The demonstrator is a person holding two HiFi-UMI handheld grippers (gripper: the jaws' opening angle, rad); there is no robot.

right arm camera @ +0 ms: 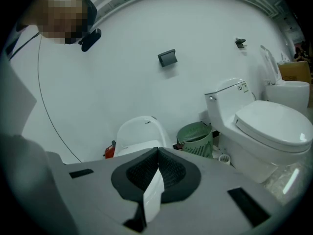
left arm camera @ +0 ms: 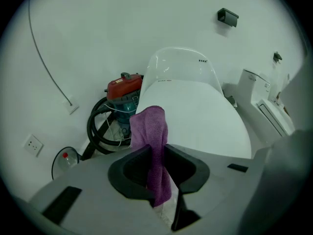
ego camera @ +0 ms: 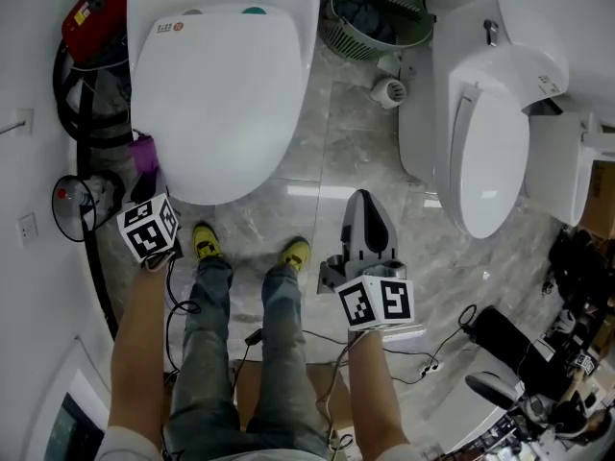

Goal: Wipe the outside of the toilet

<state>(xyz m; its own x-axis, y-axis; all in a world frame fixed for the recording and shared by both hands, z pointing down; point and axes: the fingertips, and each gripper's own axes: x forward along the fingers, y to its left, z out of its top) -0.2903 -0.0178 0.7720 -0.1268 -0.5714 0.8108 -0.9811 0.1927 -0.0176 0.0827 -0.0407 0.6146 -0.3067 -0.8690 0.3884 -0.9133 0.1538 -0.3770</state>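
The white toilet [ego camera: 221,94] with its lid down stands at the upper left of the head view, and it fills the middle of the left gripper view [left arm camera: 195,111]. My left gripper [ego camera: 144,176] sits beside the bowl's left front and is shut on a purple cloth [ego camera: 144,152]. In the left gripper view the cloth [left arm camera: 152,126] stands up between the closed jaws of the left gripper [left arm camera: 157,148], close to the lid's edge; I cannot tell if it touches. My right gripper [ego camera: 361,209] hangs over the floor right of the bowl, shut [right arm camera: 157,155] and holding nothing.
A second white toilet [ego camera: 490,152] stands at the right. Between the two toilets at the back is a green slatted basket [ego camera: 380,8]. A red vacuum [ego camera: 96,3] with a black hose is wedged left of the toilet. Cables trail on the marble floor [ego camera: 327,152] by my feet.
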